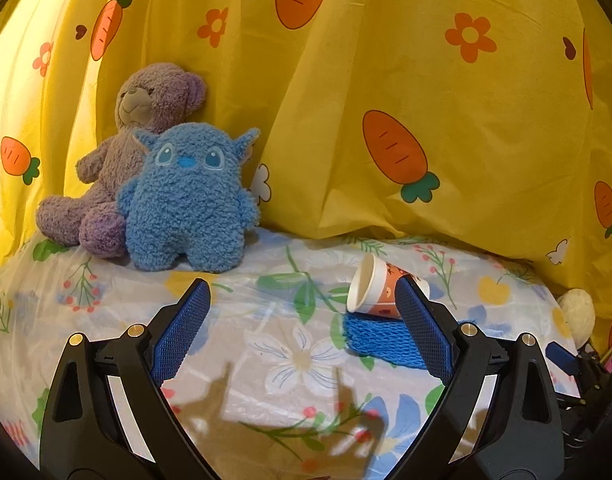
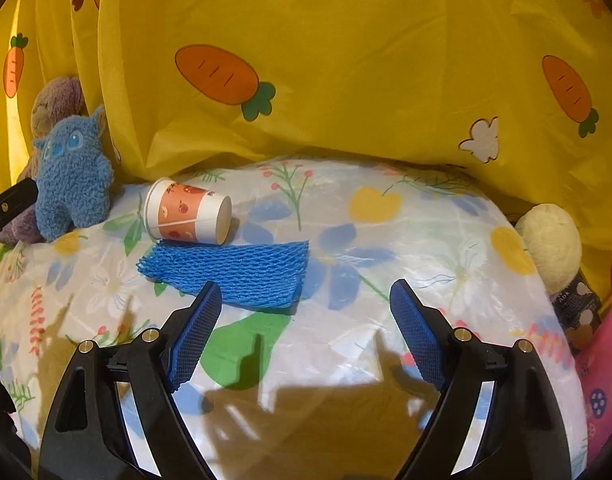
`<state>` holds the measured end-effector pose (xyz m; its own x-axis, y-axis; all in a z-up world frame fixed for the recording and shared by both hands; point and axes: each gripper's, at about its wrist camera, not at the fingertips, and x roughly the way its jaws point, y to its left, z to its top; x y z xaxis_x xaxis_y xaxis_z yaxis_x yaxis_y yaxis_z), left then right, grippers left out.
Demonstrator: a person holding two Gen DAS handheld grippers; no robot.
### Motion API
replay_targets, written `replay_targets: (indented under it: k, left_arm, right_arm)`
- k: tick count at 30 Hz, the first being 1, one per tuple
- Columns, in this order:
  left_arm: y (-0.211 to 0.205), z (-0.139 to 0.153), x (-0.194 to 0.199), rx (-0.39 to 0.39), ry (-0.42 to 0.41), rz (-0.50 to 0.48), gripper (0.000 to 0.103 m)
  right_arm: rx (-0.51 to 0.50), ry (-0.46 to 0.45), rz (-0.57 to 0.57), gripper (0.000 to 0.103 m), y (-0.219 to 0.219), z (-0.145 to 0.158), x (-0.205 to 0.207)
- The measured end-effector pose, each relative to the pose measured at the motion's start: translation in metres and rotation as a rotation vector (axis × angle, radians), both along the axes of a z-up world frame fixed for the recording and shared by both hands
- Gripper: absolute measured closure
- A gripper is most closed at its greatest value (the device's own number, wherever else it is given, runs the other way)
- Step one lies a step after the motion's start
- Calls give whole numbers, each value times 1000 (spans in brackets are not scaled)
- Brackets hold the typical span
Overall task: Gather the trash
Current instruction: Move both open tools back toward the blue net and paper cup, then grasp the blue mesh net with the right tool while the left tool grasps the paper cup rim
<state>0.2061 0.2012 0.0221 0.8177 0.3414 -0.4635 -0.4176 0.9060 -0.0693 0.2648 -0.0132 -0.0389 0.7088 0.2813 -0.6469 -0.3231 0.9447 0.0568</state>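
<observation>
Writing: the dark item [image 2: 577,304] at the right edge, below the cream plush ball [image 2: 551,246], carries white letters that look like "ADA"; you cannot be sure of them. The cup's print shows small red fruit, and a mark near its rim is too small to read.
Left gripper [image 1: 302,292]: your jaws stand wide apart and hold nothing. The right-hand pad crosses in front of the cup's base; whether it touches, you cannot tell.
Right gripper [image 2: 306,294]: wide open too, nothing between the pads. The left pad's tip overlaps the near edge of the blue net; contact cannot be told.
Paper cup [image 2: 188,216]: it lies on its side on the surface [image 2: 385,240], mouth toward the plush toys, resting against the far edge of the net.
Blue foam net [image 2: 230,274]: flat on the floral plastic cover, just in front of the cup, touching it.
Plush toys: a blue plush monster [image 1: 190,200] sits upright in front of a purple teddy bear [image 1: 146,128], both at the far left against the curtain.
Backdrop: yellow curtain [image 1: 425,80] with carrots and flowers.
Right edge: a pink item [image 2: 601,372], partly cut off.
</observation>
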Motion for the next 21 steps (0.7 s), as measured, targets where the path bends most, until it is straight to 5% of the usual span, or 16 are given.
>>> replay_targets:
  k: [9, 21]
  left_arm:
    - [9, -26, 24, -12, 33, -10, 11]
    - [12, -37, 36, -45, 40, -50, 14]
  right_arm:
    - [-40, 104, 28, 30, 29, -35, 38]
    - [3, 190, 79, 78, 35, -52, 52]
